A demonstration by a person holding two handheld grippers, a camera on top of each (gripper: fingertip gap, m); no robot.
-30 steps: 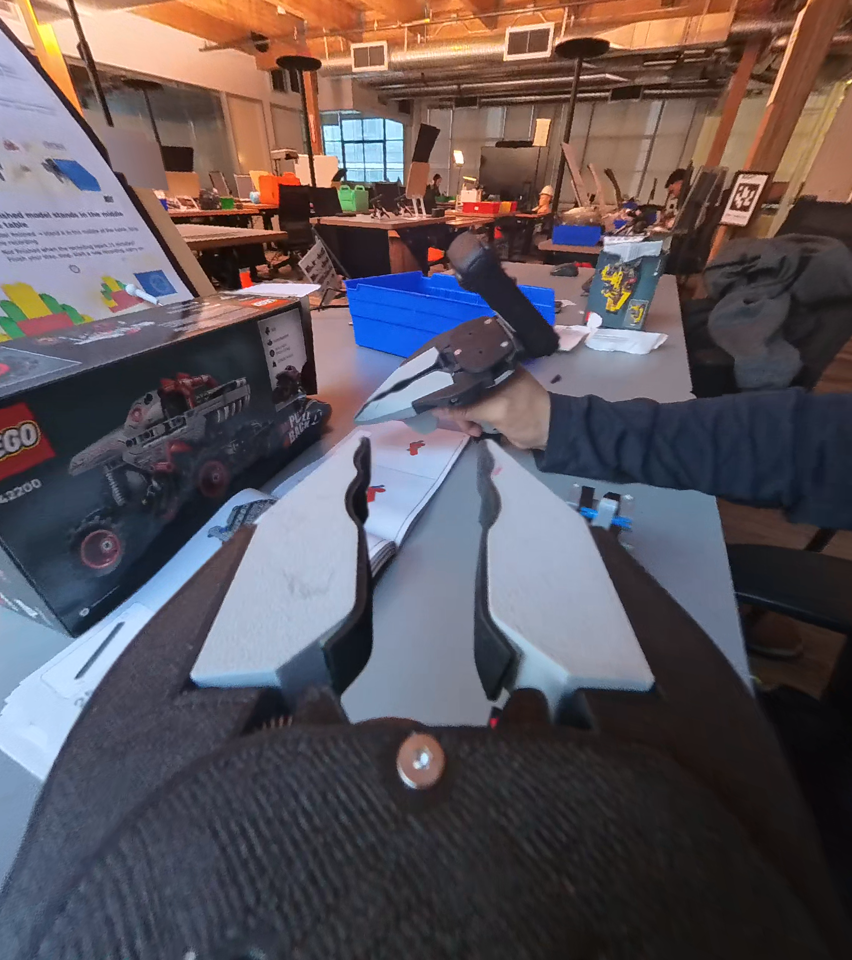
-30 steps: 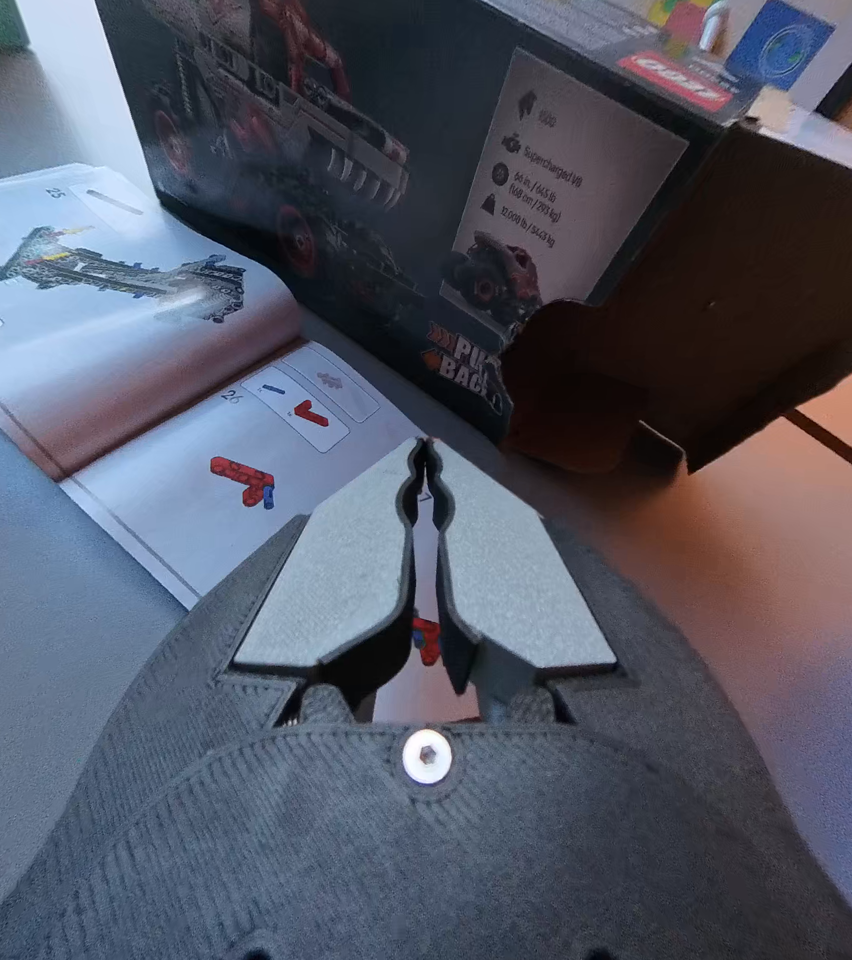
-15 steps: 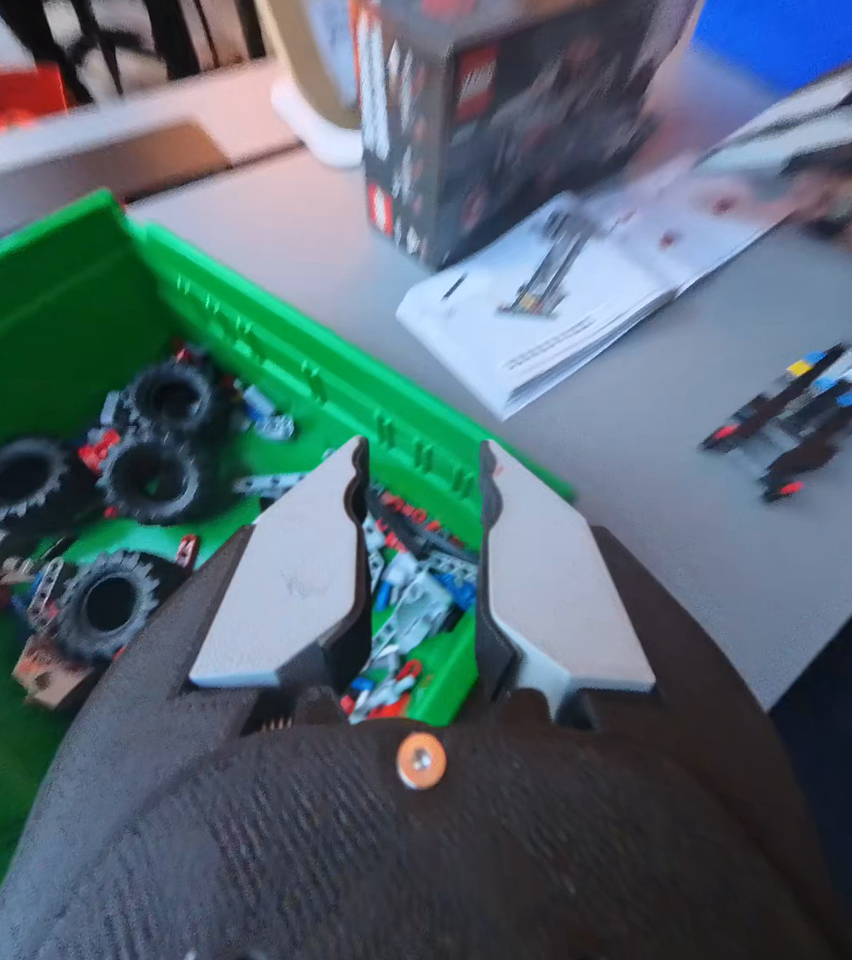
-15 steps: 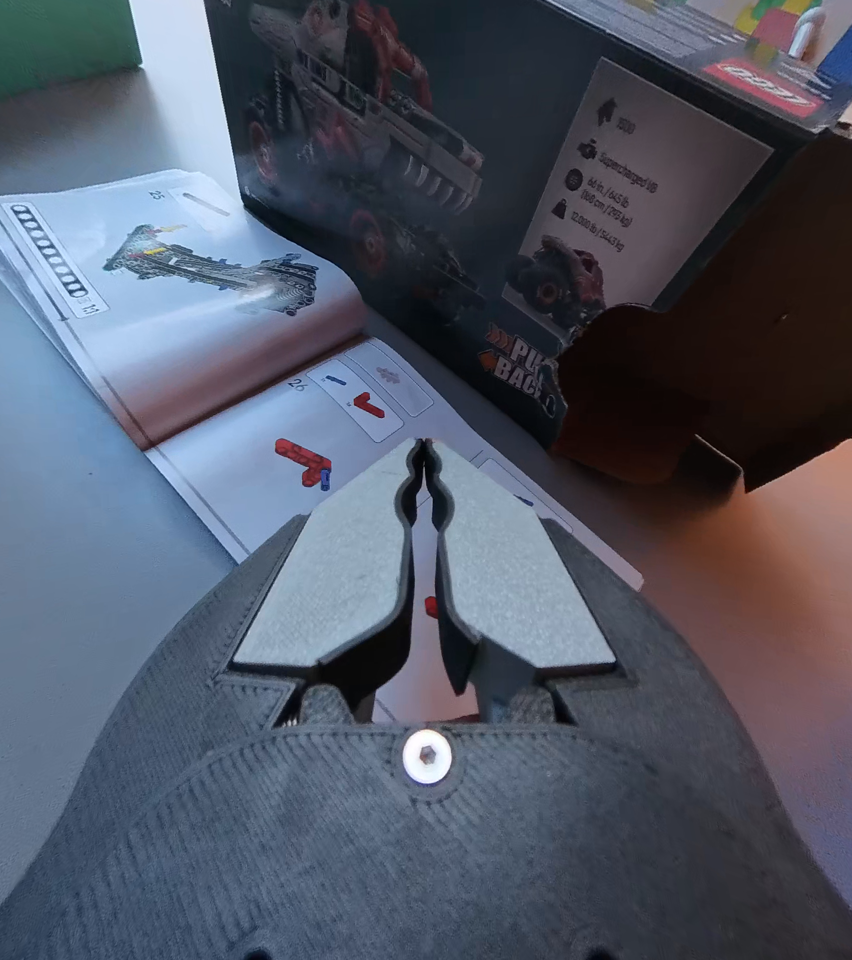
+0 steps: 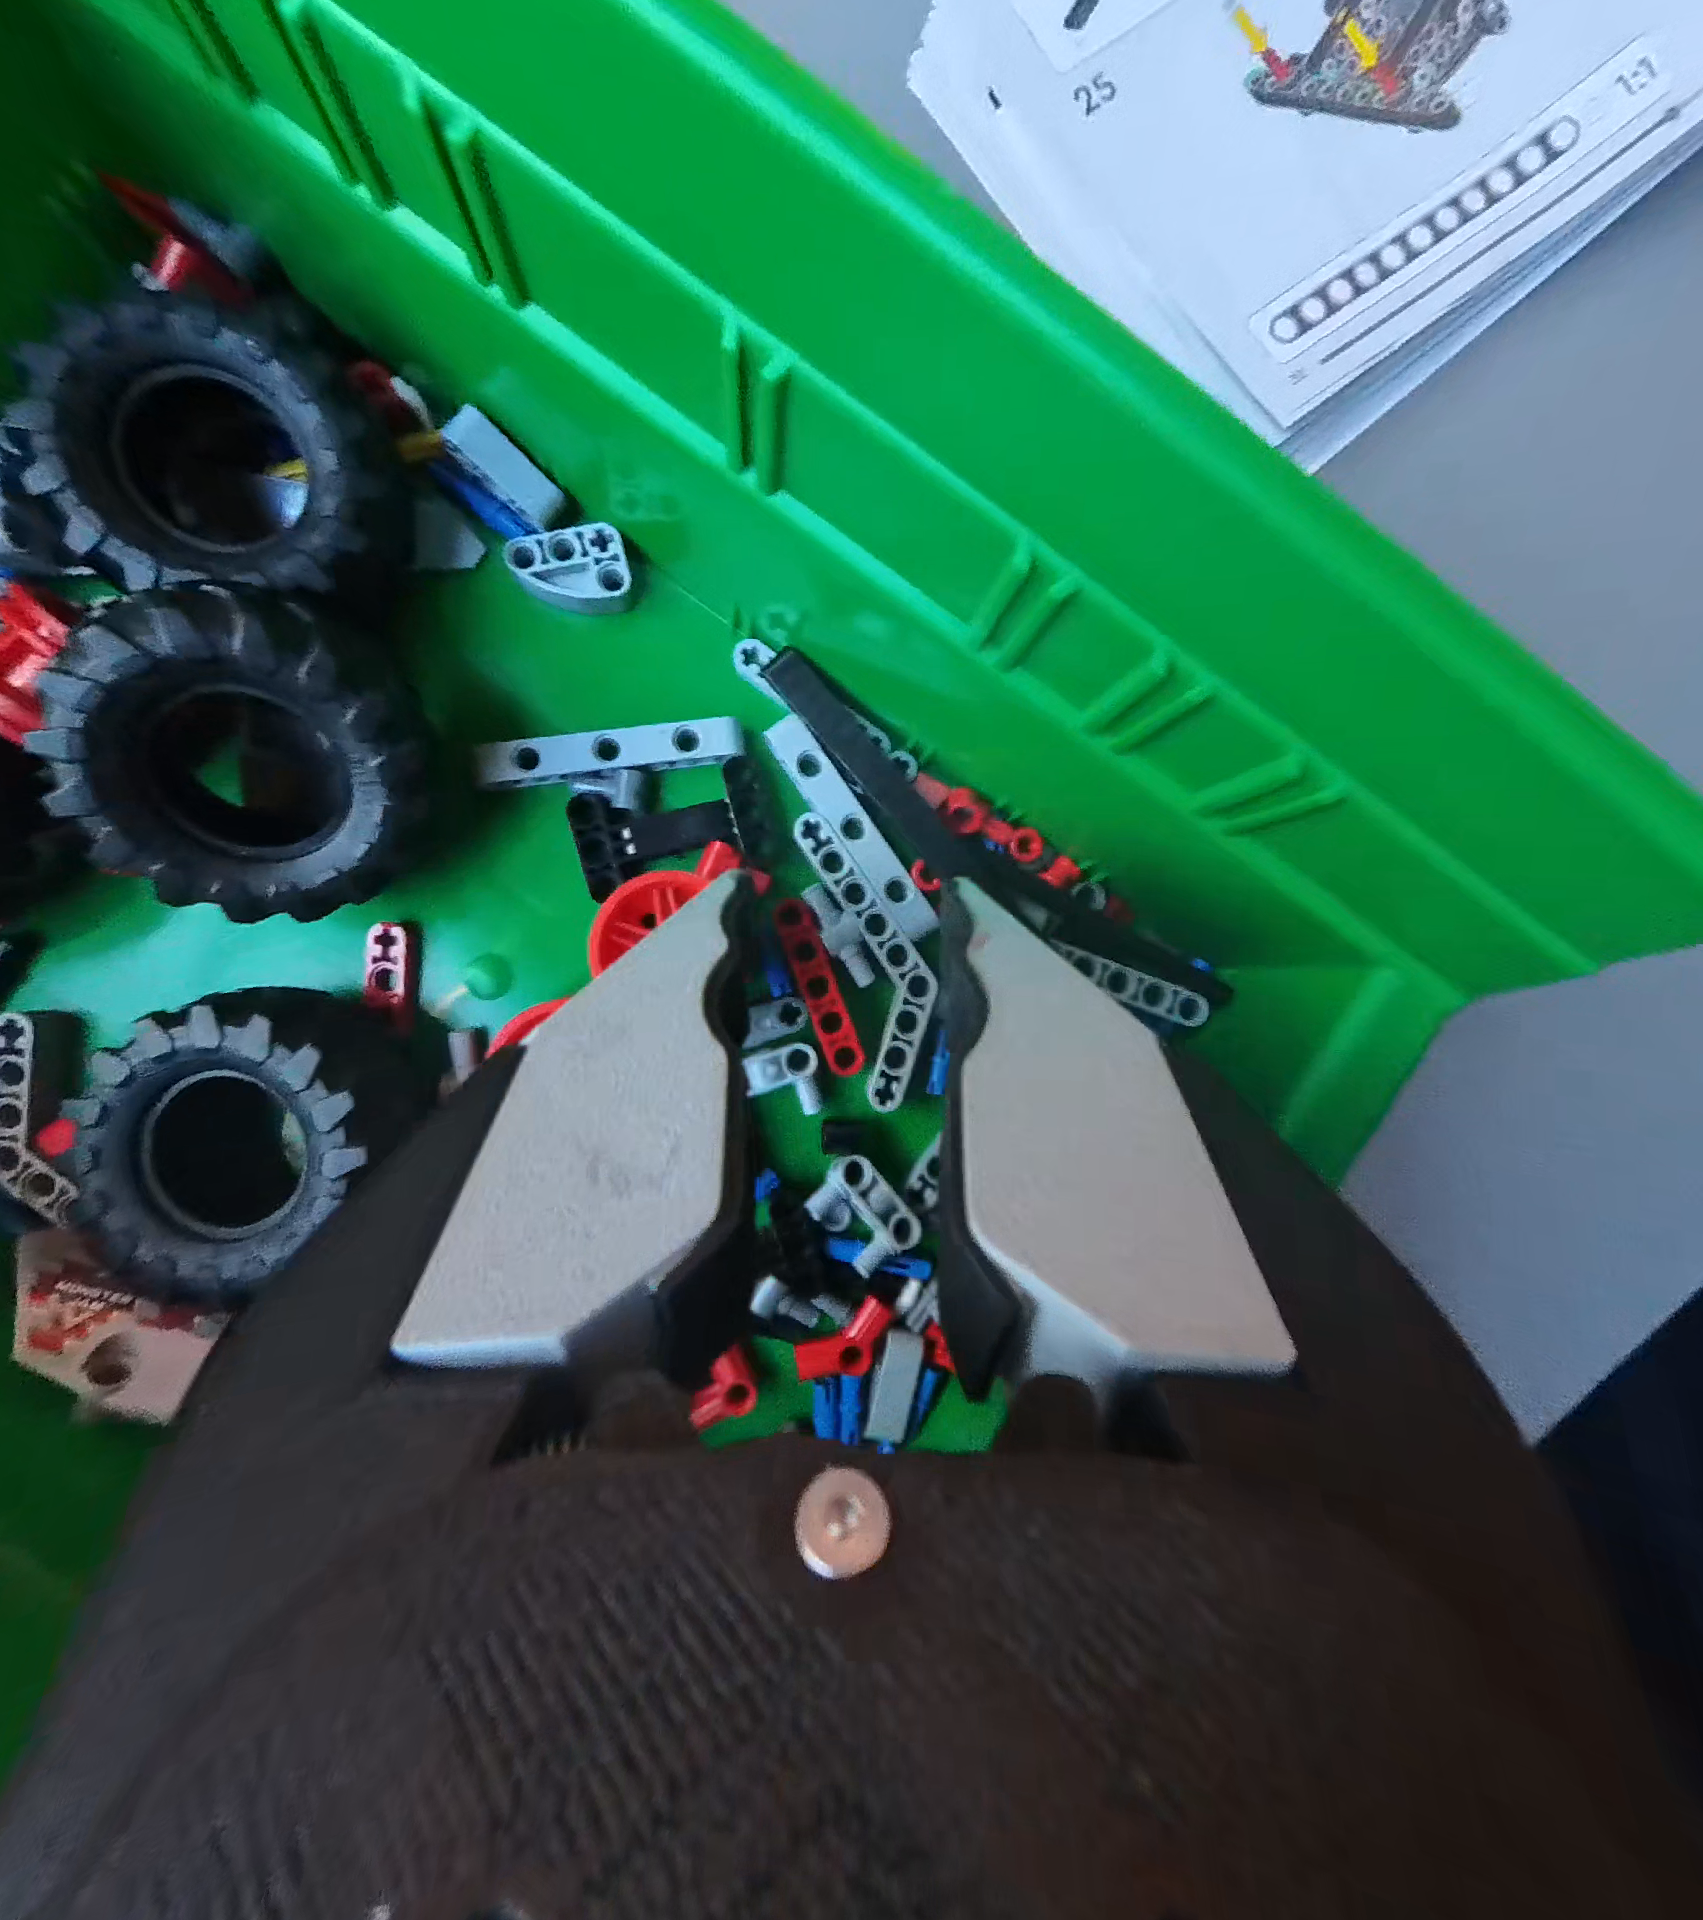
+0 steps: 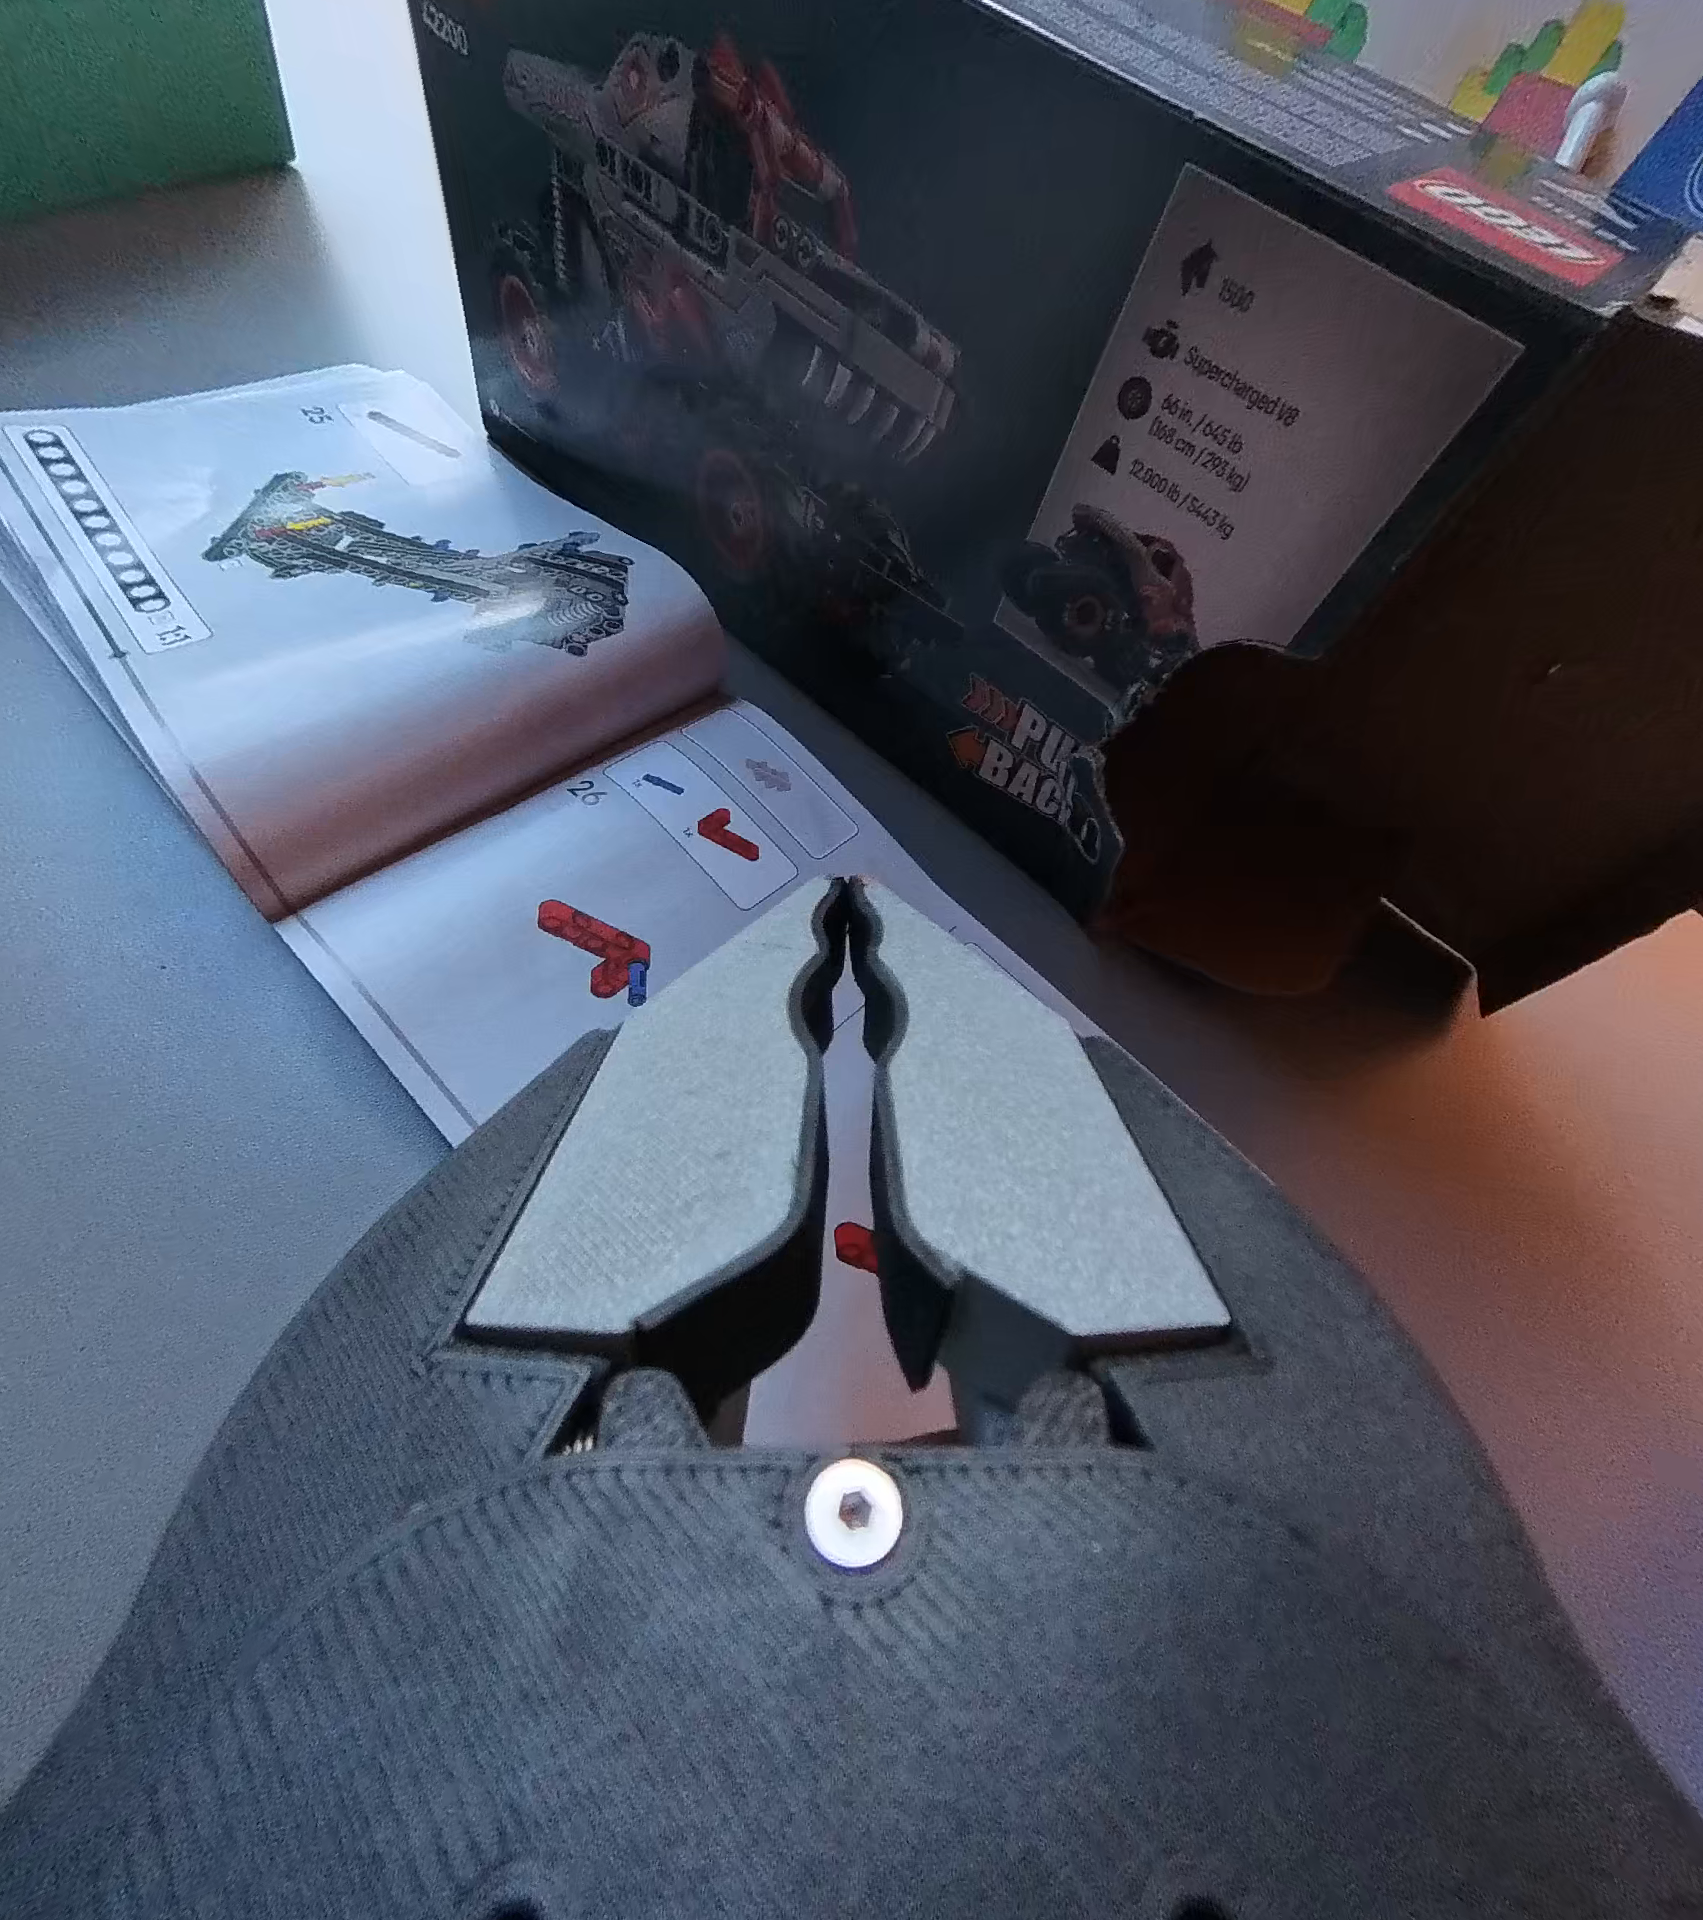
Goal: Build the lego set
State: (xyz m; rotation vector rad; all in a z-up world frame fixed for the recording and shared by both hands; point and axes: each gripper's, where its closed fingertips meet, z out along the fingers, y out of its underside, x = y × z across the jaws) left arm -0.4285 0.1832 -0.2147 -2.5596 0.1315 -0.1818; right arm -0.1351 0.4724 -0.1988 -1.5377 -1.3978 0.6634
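In the left wrist view a green bin (image 5: pixel 930 488) holds loose pieces: black tyres (image 5: pixel 223 748), grey beams (image 5: pixel 608 753), a red beam (image 5: pixel 821 987), red hubs and small pins. My left gripper (image 5: pixel 842 904) is open and empty. It hangs over the pile near the bin's right wall, and the red beam lies between its fingertips in the picture. In the right wrist view my right gripper (image 6: pixel 847 888) is shut with nothing between its tips. It hovers over the open instruction booklet (image 6: pixel 390 665) on the grey table (image 6: pixel 47 987).
The dark set box (image 6: pixel 930 364) stands behind the booklet, its brown end flap (image 6: pixel 1449 779) open to the right. The booklet's corner (image 5: pixel 1398 187) shows past the bin's rim in the left wrist view. A printed card (image 5: pixel 99 1340) lies in the bin. Tip to tip, the grippers are about 40 cm apart.
My left gripper swung from the table and box to the green bin and came down close over the pieces. My right gripper pulled back a little over the booklet, still shut.
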